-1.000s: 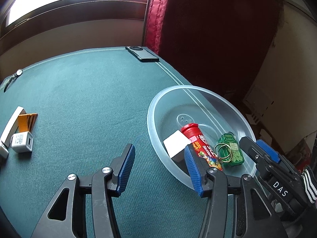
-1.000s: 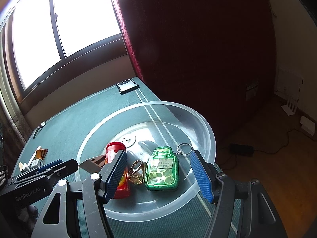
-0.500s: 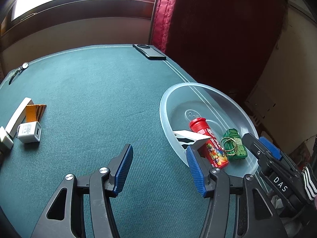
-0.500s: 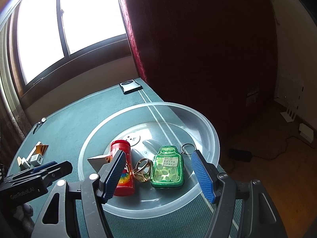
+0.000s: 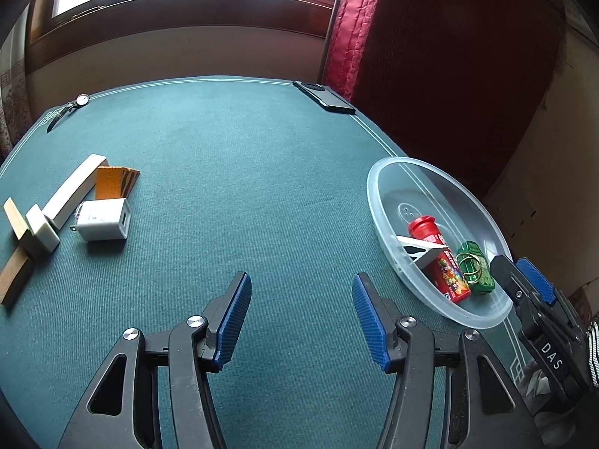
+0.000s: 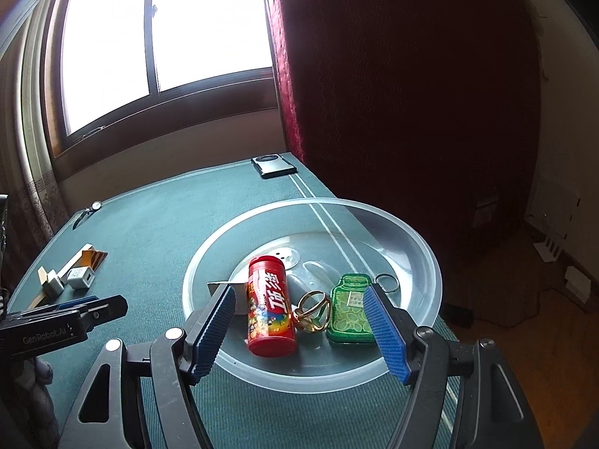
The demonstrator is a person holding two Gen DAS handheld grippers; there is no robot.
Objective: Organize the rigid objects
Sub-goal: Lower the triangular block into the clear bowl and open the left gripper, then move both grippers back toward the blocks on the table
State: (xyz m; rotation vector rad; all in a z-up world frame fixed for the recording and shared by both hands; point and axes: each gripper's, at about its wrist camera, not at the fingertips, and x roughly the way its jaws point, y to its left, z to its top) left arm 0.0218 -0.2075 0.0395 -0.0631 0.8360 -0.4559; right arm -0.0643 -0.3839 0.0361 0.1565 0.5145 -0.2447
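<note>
Nearest the left wrist camera, the left gripper [image 5: 301, 314] hangs over bare green cloth, jaws spread and holding nothing. The right gripper [image 6: 299, 321] hovers at the near rim of the clear bowl [image 6: 419, 239]; its jaws have just been widening and pinch nothing, though the bowl's contents show between them.

Inside the bowl lie a red candy tube [image 6: 270, 308], a gold ring puzzle [image 6: 313, 311], a green bottle-shaped tin [image 6: 350, 310] and a white wedge [image 5: 421, 250].

The step in hand looks like fetching the next loose piece. Swing the left gripper toward the white charger [image 5: 103, 220] beside the wooden strips [image 5: 17, 247] (the charger's flat sides suit the pads best), coming down squarely.

Only the left view shows that pile plainly; the right view alone shows the key ring [image 6: 385, 282] behind the tin. Farthest off, a phone [image 5: 324, 96] and a wristwatch [image 5: 69, 110] rest at the table's [image 5: 232, 172] back edge.
</note>
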